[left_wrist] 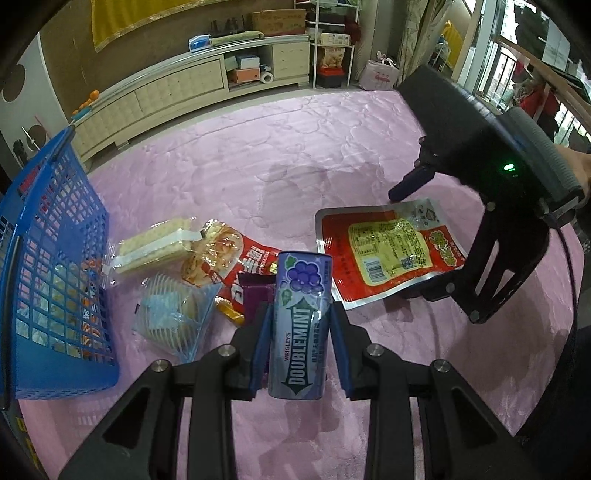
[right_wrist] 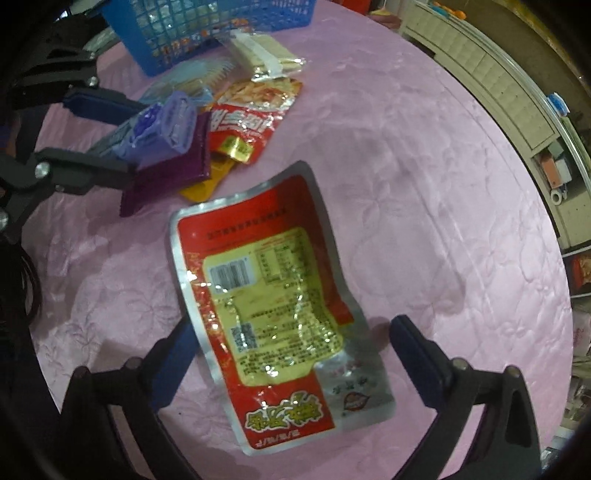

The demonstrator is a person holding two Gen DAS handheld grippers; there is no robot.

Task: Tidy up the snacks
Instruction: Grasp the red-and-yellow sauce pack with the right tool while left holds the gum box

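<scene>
While flat on the cloth: pouch (right_wrist: 273,306), between wide-open right gripper (right_wrist: 291,354), untouched.
Handling: light, limp, slick; pinch across its width.
Left gripper (left_wrist: 301,354): clamps gum bottle (left_wrist: 301,325).

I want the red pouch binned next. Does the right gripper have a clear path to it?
Probably yes: the right gripper is open, its fingers either side of the red foil pouch, which lies alone on the pink cloth.

The right gripper (right_wrist: 291,343) stands wide open above a red foil pouch (right_wrist: 273,306) lying label-up on the pink cloth (right_wrist: 443,221), one finger either side. Beyond it, the left gripper (right_wrist: 122,136) clamps a purple gum box (right_wrist: 162,129) near the blue basket (right_wrist: 207,29).
</scene>
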